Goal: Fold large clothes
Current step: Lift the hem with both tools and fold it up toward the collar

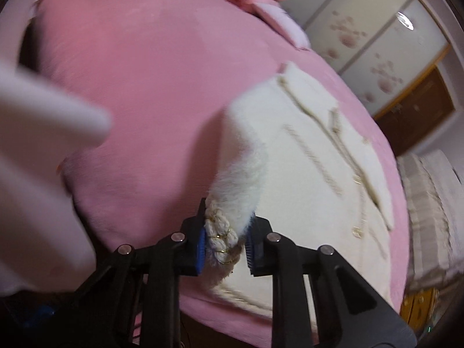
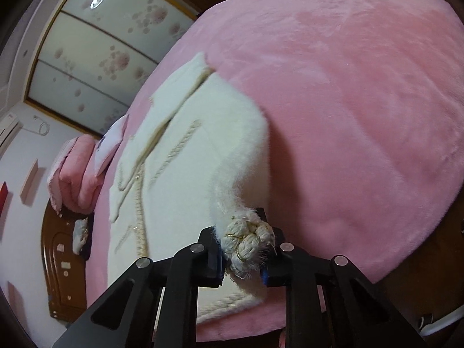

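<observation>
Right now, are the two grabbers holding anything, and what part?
Yes. The left gripper pinches one braided cuff of the white fuzzy jacket; the right gripper pinches the other cuff.

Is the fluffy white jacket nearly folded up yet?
Not yet. The white jacket lies spread flat on the pink blanket, front up. The left gripper pinches one braided cuff, and the right gripper pinches the other cuff. Both sleeves are lifted; laying them across and folding the body remain.
</observation>
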The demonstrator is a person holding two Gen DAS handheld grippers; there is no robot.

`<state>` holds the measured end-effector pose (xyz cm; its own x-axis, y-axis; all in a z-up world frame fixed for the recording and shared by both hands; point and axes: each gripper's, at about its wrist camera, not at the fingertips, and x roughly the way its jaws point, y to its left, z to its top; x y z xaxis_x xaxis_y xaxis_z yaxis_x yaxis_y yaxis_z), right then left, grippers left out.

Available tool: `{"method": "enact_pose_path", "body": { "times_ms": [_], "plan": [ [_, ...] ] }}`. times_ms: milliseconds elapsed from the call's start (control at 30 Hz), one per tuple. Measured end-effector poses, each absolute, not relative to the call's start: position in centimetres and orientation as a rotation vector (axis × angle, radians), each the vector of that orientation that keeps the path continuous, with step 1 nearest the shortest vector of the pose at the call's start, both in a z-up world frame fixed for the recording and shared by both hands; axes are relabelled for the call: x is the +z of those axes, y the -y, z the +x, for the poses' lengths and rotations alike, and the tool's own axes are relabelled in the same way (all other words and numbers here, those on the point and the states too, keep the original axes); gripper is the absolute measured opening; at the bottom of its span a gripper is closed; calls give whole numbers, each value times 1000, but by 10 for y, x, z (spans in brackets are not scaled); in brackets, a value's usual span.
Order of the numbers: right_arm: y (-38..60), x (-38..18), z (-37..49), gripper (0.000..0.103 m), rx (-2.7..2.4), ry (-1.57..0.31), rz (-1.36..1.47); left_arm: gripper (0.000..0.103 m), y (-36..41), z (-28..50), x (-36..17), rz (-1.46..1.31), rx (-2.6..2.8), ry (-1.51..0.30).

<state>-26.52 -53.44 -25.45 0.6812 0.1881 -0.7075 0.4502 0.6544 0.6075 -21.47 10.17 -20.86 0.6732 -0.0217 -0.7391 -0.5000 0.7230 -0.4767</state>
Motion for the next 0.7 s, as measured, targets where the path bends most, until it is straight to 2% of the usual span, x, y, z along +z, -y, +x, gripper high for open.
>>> {"method": "enact_pose_path", "body": {
  "times_ms": [400, 700],
  "plan": [
    [525, -184, -194, 14, -11, -710, 1078, 14, -103, -144, -109, -891, 156, -632],
    [542, -96, -92, 14, 9, -572, 1085, 14, -141, -50, -42, -1015, 105, -550]
  ]
}}
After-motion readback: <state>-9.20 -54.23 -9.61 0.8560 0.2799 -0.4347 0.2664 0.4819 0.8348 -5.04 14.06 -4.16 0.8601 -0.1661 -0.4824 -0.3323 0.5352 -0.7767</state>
